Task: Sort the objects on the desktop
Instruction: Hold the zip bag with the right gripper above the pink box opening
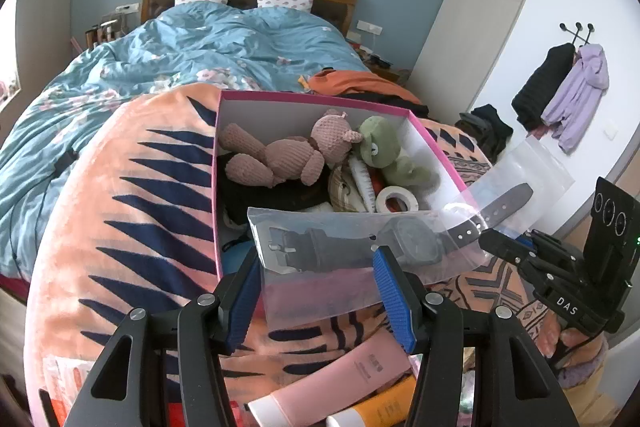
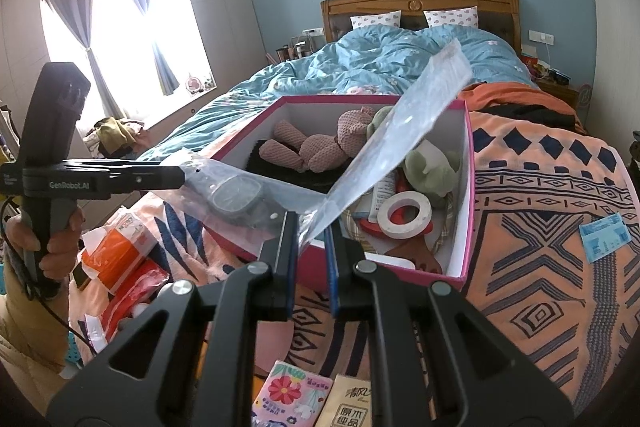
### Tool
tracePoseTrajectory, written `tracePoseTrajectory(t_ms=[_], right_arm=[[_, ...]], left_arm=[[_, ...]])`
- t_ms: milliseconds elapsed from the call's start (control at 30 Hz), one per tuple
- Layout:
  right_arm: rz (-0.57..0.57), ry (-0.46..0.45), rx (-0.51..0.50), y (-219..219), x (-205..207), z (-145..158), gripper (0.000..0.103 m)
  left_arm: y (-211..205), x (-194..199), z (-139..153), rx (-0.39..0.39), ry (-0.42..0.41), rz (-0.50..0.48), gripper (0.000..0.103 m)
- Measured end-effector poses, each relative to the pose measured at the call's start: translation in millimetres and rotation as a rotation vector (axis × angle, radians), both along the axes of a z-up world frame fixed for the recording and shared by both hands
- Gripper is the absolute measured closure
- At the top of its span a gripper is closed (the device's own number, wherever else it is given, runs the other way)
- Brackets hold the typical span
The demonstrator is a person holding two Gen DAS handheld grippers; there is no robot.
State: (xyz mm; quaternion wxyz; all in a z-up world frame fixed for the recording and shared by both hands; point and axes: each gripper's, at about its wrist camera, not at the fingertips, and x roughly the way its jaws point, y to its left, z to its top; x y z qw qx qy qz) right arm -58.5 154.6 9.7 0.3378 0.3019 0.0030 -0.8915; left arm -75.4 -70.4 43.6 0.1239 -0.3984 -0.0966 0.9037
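Nearest, low in the left wrist view: a pink tube (image 1: 340, 375) lying on the patterned blanket (image 1: 140, 207), under the grippers, not yet sorted.

Just above: left gripper (image 1: 316, 255) half-spread, with the lower end of a clear bag (image 1: 320, 291) between its fingers. Cannot tell whether the pads press on the plastic or merely flank it. Right gripper (image 2: 312, 223) pressed together, pinching the bag's other end, with a loose flap standing up over the box.

Inside the bag: a dark watch (image 1: 412, 239), its strap reaching toward the right gripper. Hangs in the air over the near rim of the pink box (image 1: 312, 99), not yet in it.

Likely trouble from here:
- Slippery plastic and the weight of the watch: a loose left hold could let that end sag and swing the load onto the right pinch alone.
- Letting go too early, while over the rim rather than past it: could tip the bag back onto the blanket among the tubes.
- Pulling the two ends apart: may stretch or tear the thin film.

Farther in, a crowded box: a tape roll (image 1: 396, 203) and plush toys (image 1: 280, 159). Little flat room, so could perch on top and slide.
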Motion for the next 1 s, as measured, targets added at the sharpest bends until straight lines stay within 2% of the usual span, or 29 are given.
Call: tracePoseTrajectory(t_ms=[1000], right_arm=[[-0.008, -0.028, 0.010, -10, -25, -9, 0.089]], left_arm=[[-5, -19, -12, -0.024, -0.028, 0.026, 0.047]])
